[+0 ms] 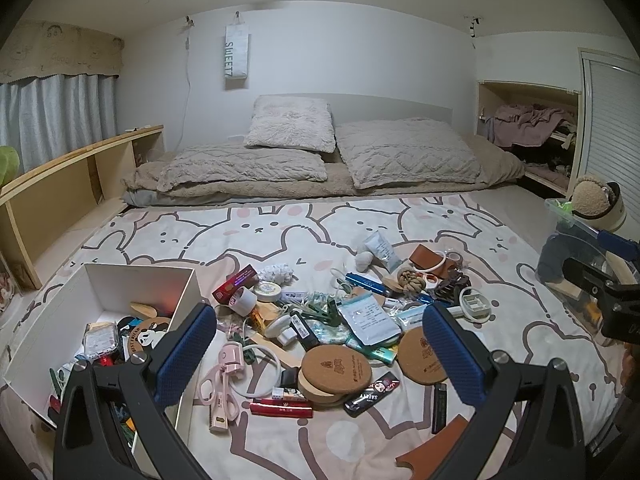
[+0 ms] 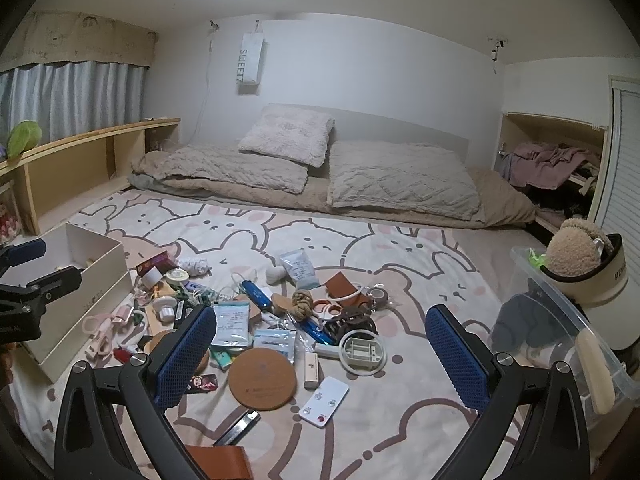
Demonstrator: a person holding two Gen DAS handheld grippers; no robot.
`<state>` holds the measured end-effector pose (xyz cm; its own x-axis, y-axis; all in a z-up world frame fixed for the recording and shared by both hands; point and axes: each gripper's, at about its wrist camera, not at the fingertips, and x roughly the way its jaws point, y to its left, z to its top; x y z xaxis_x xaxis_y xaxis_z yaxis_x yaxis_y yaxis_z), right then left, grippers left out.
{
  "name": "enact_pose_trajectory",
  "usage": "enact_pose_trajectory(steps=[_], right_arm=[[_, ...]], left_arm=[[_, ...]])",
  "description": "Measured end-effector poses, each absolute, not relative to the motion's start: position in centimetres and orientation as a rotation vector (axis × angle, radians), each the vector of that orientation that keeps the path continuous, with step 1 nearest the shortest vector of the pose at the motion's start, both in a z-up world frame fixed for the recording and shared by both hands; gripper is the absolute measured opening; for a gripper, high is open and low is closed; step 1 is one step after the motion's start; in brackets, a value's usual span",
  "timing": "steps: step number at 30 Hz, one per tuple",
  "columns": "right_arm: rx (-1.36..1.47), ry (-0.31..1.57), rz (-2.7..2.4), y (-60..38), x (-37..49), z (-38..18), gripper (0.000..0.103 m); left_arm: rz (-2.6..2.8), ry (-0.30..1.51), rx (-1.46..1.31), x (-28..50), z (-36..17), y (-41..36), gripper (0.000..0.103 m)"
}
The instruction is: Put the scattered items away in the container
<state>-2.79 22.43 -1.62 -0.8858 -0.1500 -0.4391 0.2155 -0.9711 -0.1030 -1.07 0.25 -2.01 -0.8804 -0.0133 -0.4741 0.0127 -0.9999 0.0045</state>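
Both your left tongs (image 1: 318, 354) and right tongs (image 2: 320, 354) gape empty over the bed's clutter (image 1: 340, 320), while the white box (image 1: 132, 280), left of the pile, is partly hidden behind the left tongs.

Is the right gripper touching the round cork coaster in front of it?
Apart. The right wrist view shows the right gripper open, with the cork coaster lying flat on the bunny blanket between its fingers, clear of both.

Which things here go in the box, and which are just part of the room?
For the job:
white box
cork coaster
pink scissors
blue pen
rope knot
left tool, open
right tool, open

Just lying about:
pillows
curtain
clear bin
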Motion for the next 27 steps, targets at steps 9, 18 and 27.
enact_pose_trajectory(steps=[9, 18, 27], right_arm=[[0.655, 0.225, -2.873, 22.5, -2.8, -1.9, 0.103], [0.682, 0.222, -2.866, 22.4, -3.2, -2.5, 0.103], [0.740, 0.178, -2.874, 23.2, -4.6, -3.8, 0.103]], left_arm=[[-3.031, 0.001, 0.767, -1.1, -2.0, 0.2, 0.103], [-3.038, 0.010, 0.806, -1.5, -2.7, 0.3, 0.103], [-3.039, -0.045, 0.924, -2.7, -5.2, 2.2, 0.103]])
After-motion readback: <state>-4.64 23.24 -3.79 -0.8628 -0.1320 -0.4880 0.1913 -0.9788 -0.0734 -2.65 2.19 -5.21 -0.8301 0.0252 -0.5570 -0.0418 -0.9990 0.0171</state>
